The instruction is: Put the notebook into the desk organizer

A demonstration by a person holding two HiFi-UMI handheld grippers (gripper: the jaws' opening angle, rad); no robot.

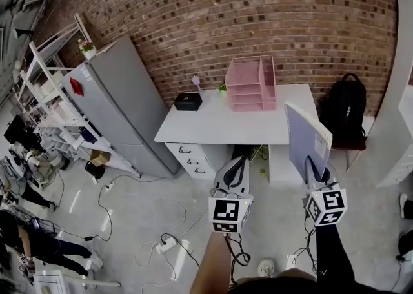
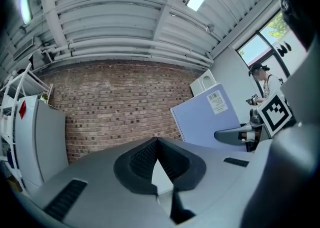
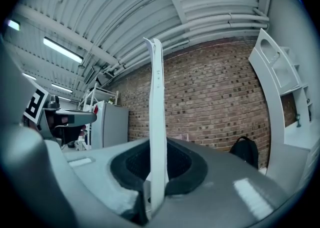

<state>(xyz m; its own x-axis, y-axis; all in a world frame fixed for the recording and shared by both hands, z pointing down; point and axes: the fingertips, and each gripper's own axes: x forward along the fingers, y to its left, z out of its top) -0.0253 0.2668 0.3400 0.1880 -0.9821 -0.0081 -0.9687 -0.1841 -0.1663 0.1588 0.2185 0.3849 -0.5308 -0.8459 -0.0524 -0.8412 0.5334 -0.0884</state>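
Over on the white desk (image 1: 226,125), the pink desk organizer (image 1: 250,84) is well apart from the notebook (image 1: 306,138), clamped upright by its bottom edge in the right gripper (image 3: 157,172). The left gripper (image 2: 159,164) is clenched empty. With a grip that low, I reckon it could flop or slip.

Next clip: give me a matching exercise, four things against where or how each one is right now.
Things:
1 notebook
2 desk organizer
3 backpack
4 left gripper

States:
A pink, standing on the white desk
B jaws together, nothing held
C clamped upright in the right gripper
D black, to the right of that desk in the head view

Pairs: 1-C, 2-A, 3-D, 4-B
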